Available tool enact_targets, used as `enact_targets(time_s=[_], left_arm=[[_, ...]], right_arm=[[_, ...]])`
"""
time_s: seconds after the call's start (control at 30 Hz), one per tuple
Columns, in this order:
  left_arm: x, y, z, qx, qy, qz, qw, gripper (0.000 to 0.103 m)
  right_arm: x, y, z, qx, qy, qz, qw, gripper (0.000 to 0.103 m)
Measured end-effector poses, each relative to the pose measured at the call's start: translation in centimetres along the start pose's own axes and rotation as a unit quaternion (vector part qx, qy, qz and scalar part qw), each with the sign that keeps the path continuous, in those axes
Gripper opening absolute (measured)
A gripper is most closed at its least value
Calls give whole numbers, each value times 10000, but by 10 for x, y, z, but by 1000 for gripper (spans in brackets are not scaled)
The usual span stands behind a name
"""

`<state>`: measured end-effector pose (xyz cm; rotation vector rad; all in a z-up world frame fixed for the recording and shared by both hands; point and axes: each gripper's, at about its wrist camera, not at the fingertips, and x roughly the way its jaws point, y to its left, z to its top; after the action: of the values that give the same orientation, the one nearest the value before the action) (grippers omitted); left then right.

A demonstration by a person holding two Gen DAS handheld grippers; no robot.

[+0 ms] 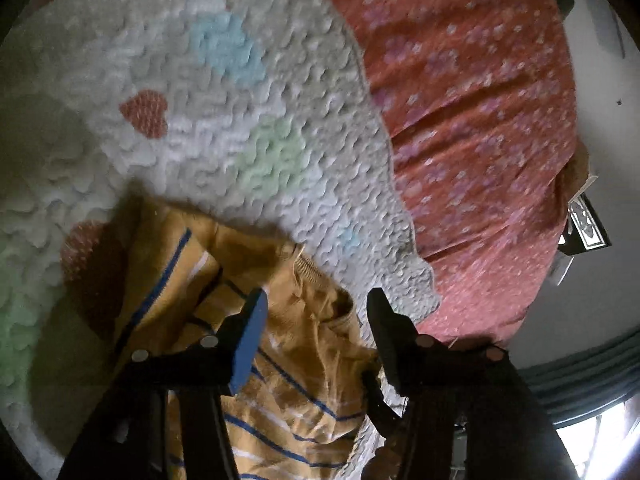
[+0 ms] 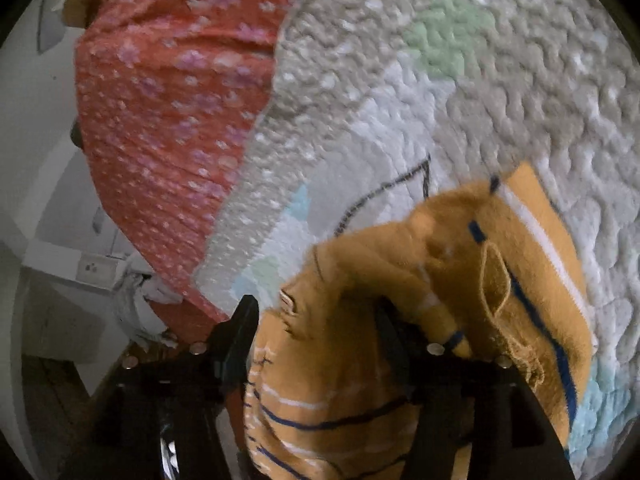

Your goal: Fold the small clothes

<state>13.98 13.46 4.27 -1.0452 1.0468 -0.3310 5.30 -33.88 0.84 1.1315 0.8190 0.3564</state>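
On the quilted blanket [image 1: 224, 128], which covered a red floral bedsheet [image 1: 472, 120], lay the mustard striped garment [image 1: 304, 380], crumpled. Left claw [image 1: 316, 320] stood partly open above its collar area, fabric beneath the gap, pads not pressing. Right claw [image 2: 316, 320] also stood partly open, bunched garment [image 2: 360, 320] filling the gap; whether its pads pressed could not be told.

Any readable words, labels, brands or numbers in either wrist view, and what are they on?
None readable.
Dark patterned card beyond the red floral sheet: white markings only, too blurred to read.
Mustard striped garment: stripes, no print.
Quilted blanket: hearts and colour patches, no text.
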Motion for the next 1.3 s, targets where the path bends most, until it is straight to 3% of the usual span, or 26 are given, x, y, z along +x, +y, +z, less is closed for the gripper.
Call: enact_targets(time_s=[0.17,0.23,0.33,0.43,0.5,0.53,0.6,0.7,0.83,0.9,1.03,1.1,1.17,1.2,1.23,1.3], left_arm=[[-1,-36,-26,1097,22,601,9921,50],[15,-45,-41,1542,135,919,9837,50],[40,-30,-46,1608,233,1435,9762,50],[57,-6,-43,1461,246,1930,9699,50],[64,10,-40,1403,295,2246,9639,44],[67,14,-39,1419,312,2341,9613,35],[67,16,-39,1553,272,2429,9572,31],[60,13,-40,1648,257,2370,9571,31],[27,15,-39,1437,124,2076,9675,35],[13,16,-41,1506,22,2143,9651,40],[7,8,-60,2107,105,2406,9474,52],[21,0,-79,2680,364,2743,9228,49],[31,-3,-98,3181,604,3232,8892,6],[28,-3,-103,3273,583,3372,8808,6],[24,-2,-106,3290,551,3425,8783,5],[10,5,-107,3100,564,3451,8841,4]], right_arm=[[-18,20,1,-345,-312,-72,9989,66],[-9,33,-7,-735,-89,-174,9971,64],[24,43,-24,-1251,570,-331,9900,61],[47,36,-28,-1661,725,-1046,9779,59],[48,30,-21,-2036,322,-1846,9610,51],[46,31,-18,-2209,117,-2188,9504,49],[38,36,-15,-2398,-166,-2482,9384,50],[23,46,-15,-2434,-422,-2470,9370,51],[2,55,-19,-2399,-547,-2344,9405,54],[-7,54,-21,-2338,-527,-2260,9442,55],[-20,54,-25,-2137,-530,-2155,9513,55],[-28,53,-25,-2057,-602,-2137,9531,55],[-42,53,-25,-2021,-711,-2141,9530,55],[-48,52,-24,-2001,-768,-2152,9528,55],[-56,50,-23,-1970,-829,-2159,9527,55],[-69,46,-21,-1908,-898,-2158,9534,55]])
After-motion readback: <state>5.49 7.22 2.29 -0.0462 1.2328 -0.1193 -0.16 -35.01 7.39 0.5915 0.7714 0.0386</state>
